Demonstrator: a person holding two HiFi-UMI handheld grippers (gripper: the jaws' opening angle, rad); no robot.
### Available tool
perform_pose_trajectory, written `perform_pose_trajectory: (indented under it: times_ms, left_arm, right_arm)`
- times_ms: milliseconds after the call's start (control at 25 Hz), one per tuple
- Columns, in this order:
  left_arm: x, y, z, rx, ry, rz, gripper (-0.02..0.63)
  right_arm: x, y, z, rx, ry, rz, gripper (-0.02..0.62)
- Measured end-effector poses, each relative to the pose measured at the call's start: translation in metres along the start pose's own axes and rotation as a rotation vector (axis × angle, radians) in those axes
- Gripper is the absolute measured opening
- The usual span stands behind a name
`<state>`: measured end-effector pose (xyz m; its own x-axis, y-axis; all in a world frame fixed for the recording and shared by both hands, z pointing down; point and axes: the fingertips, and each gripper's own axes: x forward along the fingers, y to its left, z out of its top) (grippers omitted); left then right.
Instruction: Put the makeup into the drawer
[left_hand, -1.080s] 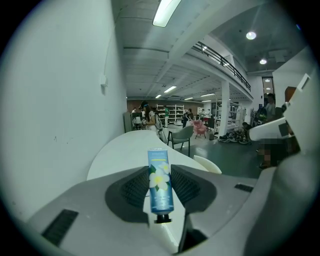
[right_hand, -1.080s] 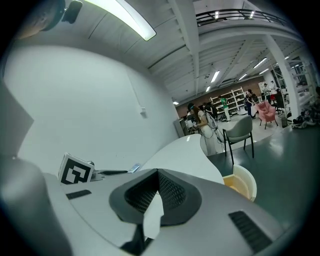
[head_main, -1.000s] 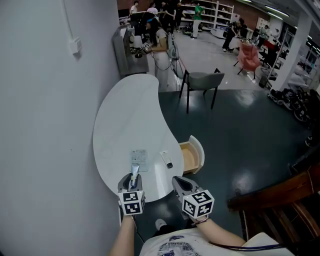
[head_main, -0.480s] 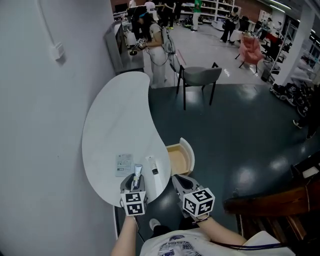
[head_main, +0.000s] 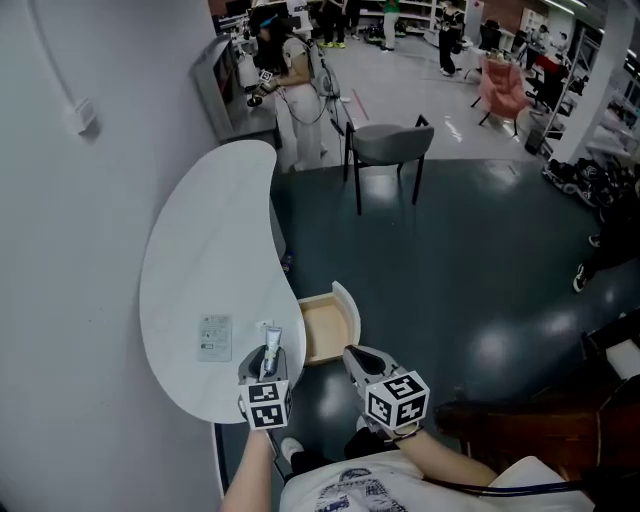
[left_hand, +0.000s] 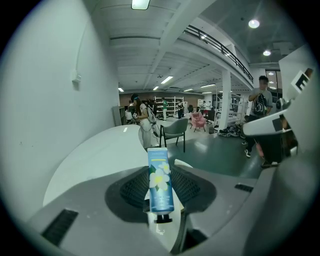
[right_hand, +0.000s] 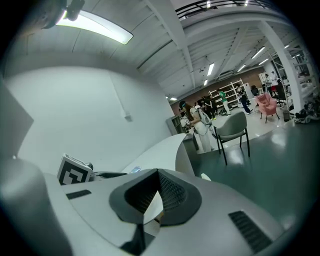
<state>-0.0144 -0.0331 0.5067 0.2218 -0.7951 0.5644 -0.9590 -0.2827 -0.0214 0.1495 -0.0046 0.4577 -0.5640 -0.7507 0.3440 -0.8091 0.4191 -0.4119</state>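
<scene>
**Item 1. Left gripper (head_main: 268, 362).** Head view, at 6 o'clock, over the near edge of the table. Jaws clamped on item 2, with nothing else between them.

**Item 2. Small blue squeeze tube of makeup with a white flower print and a dark cap (left_hand: 160, 184).** Held between the left jaws, cap end toward the gripper body and flat crimped end pointing out. It is in the air, touching neither table nor drawer.

**Item 3. Right gripper (head_main: 362, 358).** At 3 o'clock of item 1, over the dark floor. Jaws closed together, with nothing between them.

**Item 4. Open drawer, pale wood inside with a white curved front (head_main: 322, 332).** It stands pulled out from the table's edge, at 1 o'clock of item 1 and near it. Its inside looks bare.

**Item 5. White kidney-shaped table (head_main: 200, 250).** It runs from 6 to 12 o'clock along the wall.

**Item 6. Flat pale packet (head_main: 213, 337).** It lies on the table at 10 o'clock of item 1. Whether it is makeup cannot be told.

**Status.** The drawer is open and the tube is picked up. As judged, the tube must next be carried over the drawer, lowered in and released. Nothing is in the drawer yet.
</scene>
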Motion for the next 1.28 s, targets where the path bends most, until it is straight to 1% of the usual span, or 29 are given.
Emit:
perform_pose_trajectory:
  times_ms: [240,600,840,1080,1280]
  left_arm:
    - [0.02,-0.04,0.004,-0.018,0.018,0.009,0.149]
    - [0.054,-0.087,0.001,-0.009,0.036,-0.036,0.149]
    - [0.091,-0.104,-0.004,-0.014,0.048,-0.062,0.149]
    - [0.133,-0.116,-0.011,-0.039,0.051,-0.061,0.149]
    - [0.167,-0.12,-0.028,-0.062,0.086,-0.068,0.149]
  right_arm:
    - [-0.015,-0.041,0.009,-0.011,0.015,0.011,0.02]
    - [-0.022,-0.086,0.001,0.008,0.022,-0.006,0.02]
    - [-0.011,-0.111,0.0,0.016,0.026,-0.023,0.02]
    - [0.007,-0.141,-0.01,0.032,0.066,-0.053,0.02]
    - [0.024,-0.159,-0.022,0.03,0.102,-0.066,0.02]
